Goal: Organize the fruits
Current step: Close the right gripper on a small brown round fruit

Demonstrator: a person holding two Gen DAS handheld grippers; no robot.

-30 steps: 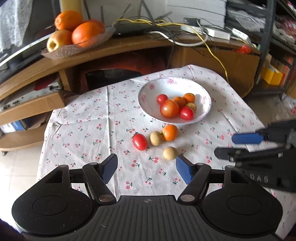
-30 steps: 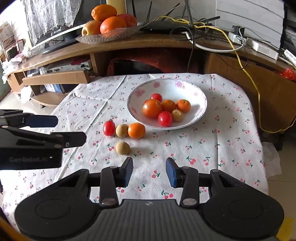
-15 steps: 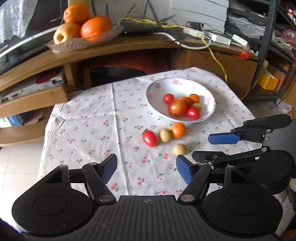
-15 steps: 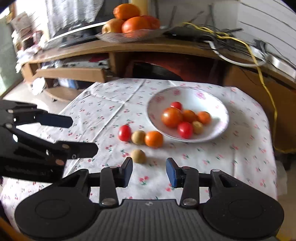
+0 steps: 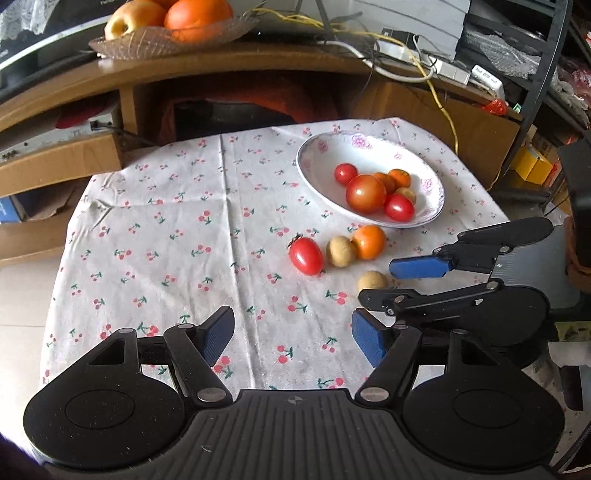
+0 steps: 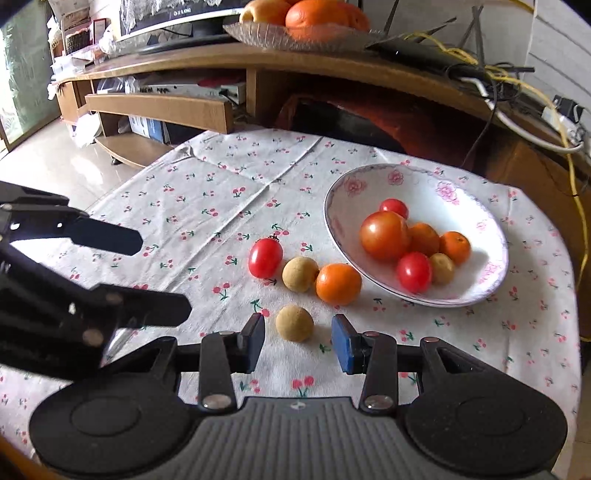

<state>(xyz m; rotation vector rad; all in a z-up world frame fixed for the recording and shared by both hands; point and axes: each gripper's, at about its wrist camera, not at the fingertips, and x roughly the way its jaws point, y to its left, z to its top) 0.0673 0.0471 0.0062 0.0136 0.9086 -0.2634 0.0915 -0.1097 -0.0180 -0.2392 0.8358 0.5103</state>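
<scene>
A white floral bowl (image 6: 476, 291) holds several tomatoes and small oranges. On the cherry-print cloth lie a red cherry tomato (image 6: 265, 257), a tan longan (image 6: 300, 274), a small orange (image 6: 338, 283) and a second longan (image 6: 294, 323). My right gripper (image 6: 298, 341) is open with that nearer longan just ahead, between its fingertips. My left gripper (image 5: 291, 338) is open and empty above the cloth. In the left wrist view the bowl (image 5: 314, 173), tomato (image 5: 306, 256), near longan (image 5: 372, 281) and right gripper (image 5: 384, 281) show.
A wooden TV stand (image 6: 332, 70) stands behind the table with a glass dish of oranges and an apple (image 6: 306, 22) and tangled cables (image 6: 517, 96). A metal shelf rack (image 5: 546, 74) stands at the right. The left gripper's fingers (image 6: 110, 236) reach in from the left.
My right gripper has moved forward and down until the nearer longan lies between its fingertips. My left gripper has shifted left and closer to the table. No fruit has moved.
</scene>
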